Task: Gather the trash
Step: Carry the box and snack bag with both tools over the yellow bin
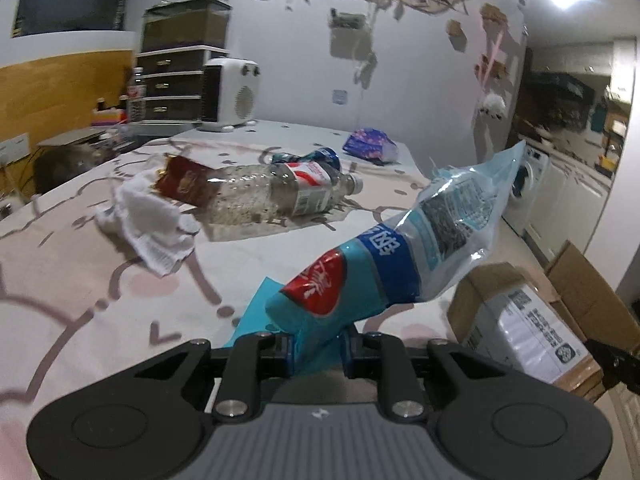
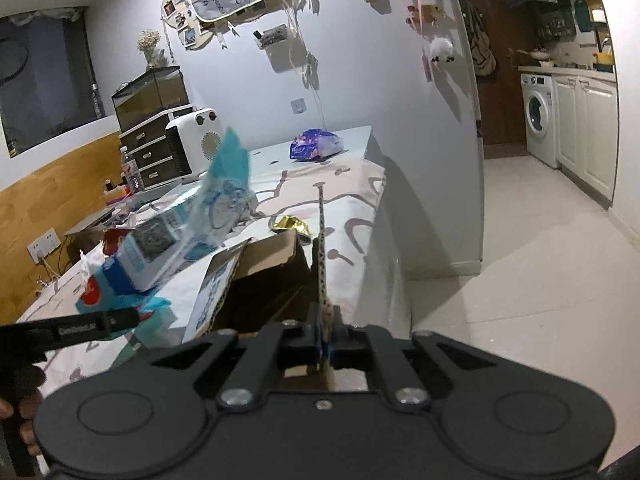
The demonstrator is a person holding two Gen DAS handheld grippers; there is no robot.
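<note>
The left gripper (image 1: 316, 350) pinched a crumpled blue-and-red plastic snack bag (image 1: 384, 256) at centre frame, above the patterned tabletop (image 1: 80, 280). The right gripper (image 2: 326, 350) was pressed together on the thin edge of the open brown cardboard box (image 2: 264, 276). Best steady the box, carry the bag over its mouth, then release.

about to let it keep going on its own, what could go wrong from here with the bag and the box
1. The left gripper pinches only the bottom corner of the blue snack bag; the rest hangs free and could slip or miss the cardboard box.
2. The right gripper holds the box by one thin flap; it may bend or tip the box.
3. The plastic bottle lies on its side and could roll.
</note>
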